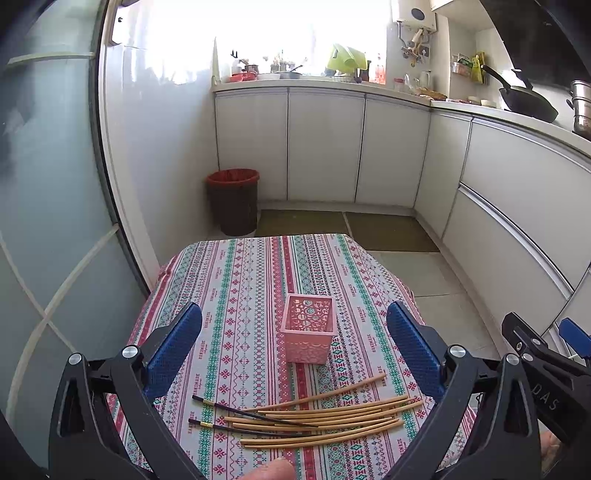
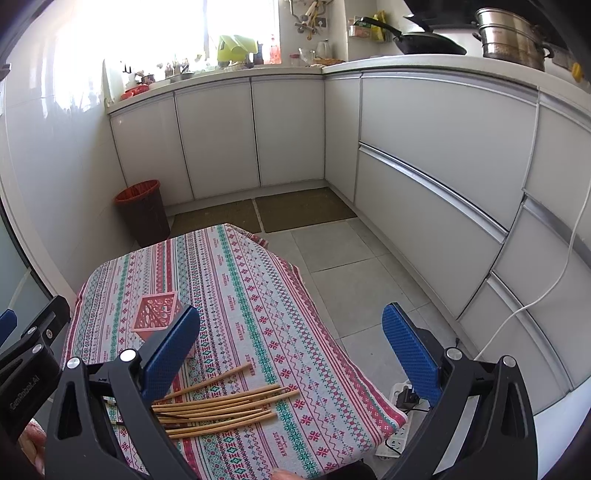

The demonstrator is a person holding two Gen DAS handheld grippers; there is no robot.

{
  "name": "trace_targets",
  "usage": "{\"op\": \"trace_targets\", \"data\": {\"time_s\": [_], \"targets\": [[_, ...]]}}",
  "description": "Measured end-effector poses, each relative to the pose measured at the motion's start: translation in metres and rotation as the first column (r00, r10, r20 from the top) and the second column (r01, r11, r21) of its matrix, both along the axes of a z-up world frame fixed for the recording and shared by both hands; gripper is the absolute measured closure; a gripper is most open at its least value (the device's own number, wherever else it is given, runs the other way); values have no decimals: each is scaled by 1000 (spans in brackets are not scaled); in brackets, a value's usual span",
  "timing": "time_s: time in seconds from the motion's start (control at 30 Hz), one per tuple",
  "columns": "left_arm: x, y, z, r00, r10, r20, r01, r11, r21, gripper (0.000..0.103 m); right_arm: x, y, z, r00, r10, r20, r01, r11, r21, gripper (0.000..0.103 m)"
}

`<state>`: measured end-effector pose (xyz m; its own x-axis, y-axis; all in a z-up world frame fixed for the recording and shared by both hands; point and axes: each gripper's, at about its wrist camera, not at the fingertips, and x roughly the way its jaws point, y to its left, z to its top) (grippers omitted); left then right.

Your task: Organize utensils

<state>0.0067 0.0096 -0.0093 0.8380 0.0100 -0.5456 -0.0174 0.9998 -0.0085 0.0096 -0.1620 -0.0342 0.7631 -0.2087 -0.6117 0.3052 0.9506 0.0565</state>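
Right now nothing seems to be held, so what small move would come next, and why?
Probably lower the left gripper onto the chopsticks. Both grippers are open and empty, the sticks lie loose on the tablecloth in front of the empty pink basket, closest beneath the left fingers.

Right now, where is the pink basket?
In the left wrist view the pink basket stands upright mid-table on the patterned tablecloth, just beyond the chopsticks, centred between the open left tongs.

Window [image 1: 258, 33] glare blown out; fisheye-bent edges; sharp focus.
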Motion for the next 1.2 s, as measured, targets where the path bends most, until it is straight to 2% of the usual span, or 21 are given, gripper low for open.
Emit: {"op": "trace_targets", "data": {"time_s": [1.2], "targets": [[5, -1, -5, 1000, 6, -22, -6, 1000, 3, 7, 6, 1, -3, 1000, 1, -28, -1, 1000, -1, 7]]}}
